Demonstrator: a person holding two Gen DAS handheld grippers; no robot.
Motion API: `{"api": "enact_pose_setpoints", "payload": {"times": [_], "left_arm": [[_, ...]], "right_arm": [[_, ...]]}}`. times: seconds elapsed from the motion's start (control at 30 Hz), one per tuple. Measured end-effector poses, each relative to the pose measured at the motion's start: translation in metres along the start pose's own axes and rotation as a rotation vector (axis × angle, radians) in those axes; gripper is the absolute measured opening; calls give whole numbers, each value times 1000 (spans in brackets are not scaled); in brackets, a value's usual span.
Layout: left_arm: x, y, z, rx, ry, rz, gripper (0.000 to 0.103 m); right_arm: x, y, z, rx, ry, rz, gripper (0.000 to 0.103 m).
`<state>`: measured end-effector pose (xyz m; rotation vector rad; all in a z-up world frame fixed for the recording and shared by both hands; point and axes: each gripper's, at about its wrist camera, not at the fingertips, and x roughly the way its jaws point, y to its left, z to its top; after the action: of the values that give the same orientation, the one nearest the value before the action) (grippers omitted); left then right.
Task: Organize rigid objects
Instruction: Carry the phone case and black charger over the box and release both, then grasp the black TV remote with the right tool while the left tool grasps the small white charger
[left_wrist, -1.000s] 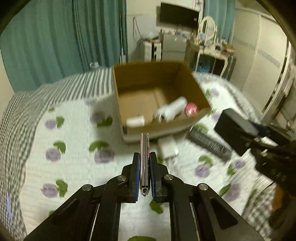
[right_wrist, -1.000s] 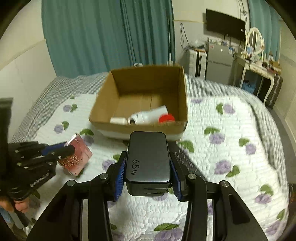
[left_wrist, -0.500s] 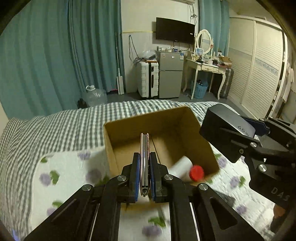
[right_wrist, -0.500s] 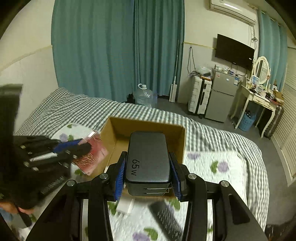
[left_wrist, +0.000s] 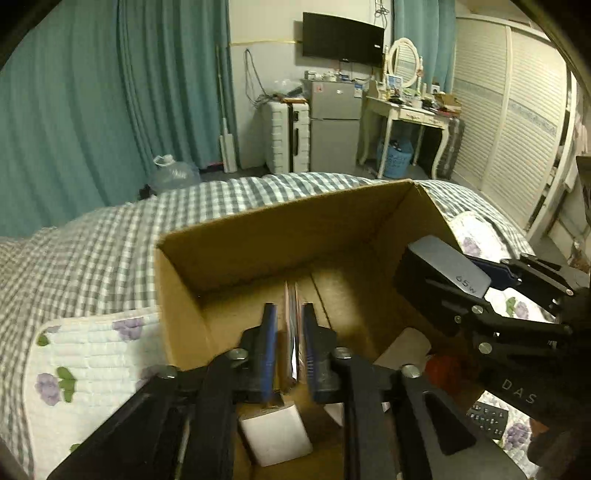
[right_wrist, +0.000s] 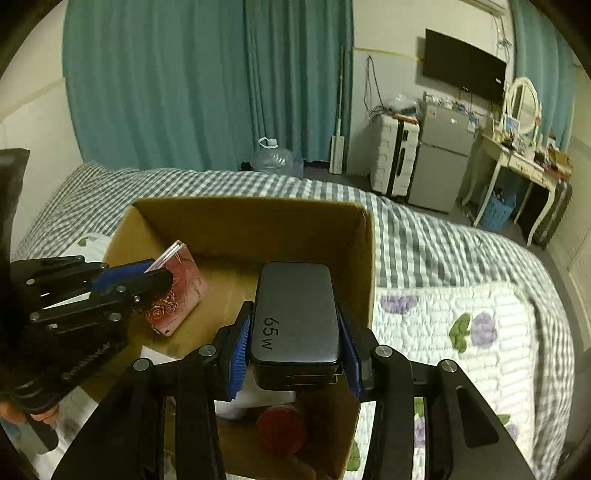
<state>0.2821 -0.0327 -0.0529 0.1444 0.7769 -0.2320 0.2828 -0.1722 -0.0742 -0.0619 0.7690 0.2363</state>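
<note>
An open cardboard box (left_wrist: 258, 236) (right_wrist: 258, 218) sits on the bed. My left gripper (left_wrist: 289, 325) hangs inside it, shut on a thin pink flower-patterned case (left_wrist: 291, 317), held edge-on; the case also shows in the right wrist view (right_wrist: 173, 291). My right gripper (right_wrist: 293, 354) is shut on a black charger marked 65W (right_wrist: 295, 314), held over the box's right side; the charger also shows in the left wrist view (left_wrist: 443, 266). In the box lie a white block (left_wrist: 275, 435), a white bottle with a red cap (right_wrist: 280, 428) and a white piece (left_wrist: 402, 347).
The box rests on a white floral quilt (right_wrist: 461, 332) over a checked blanket (left_wrist: 92, 254). A black remote (left_wrist: 487, 421) lies on the quilt right of the box. Beyond the bed stand teal curtains, a suitcase, a small fridge and a dressing table.
Both grippers have moved forward from above the quilt to over and into the box, carrying the pink case and the charger. The left fingers look slightly wider apart.
</note>
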Motion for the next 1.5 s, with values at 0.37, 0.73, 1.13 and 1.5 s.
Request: {"api": "enact_pose_setpoints", "payload": {"times": [0.37,0.73,1.13,1.5], "left_arm": [[-46,24,-25,-73,-41,75,66],[-48,19,-40,-84,-39,79,67],[-115,-7,-64,-141,-51,123,67],[-129,-57,-118,-167,35,189,67]], "right_arm": [[-5,5,1,-3,23,-34,43],[-4,7,17,-7,-23,-39,58],[-119,-4,-7,-139,-81,-72,93],[-118,-10,-87,-230,78,-1,94]]}}
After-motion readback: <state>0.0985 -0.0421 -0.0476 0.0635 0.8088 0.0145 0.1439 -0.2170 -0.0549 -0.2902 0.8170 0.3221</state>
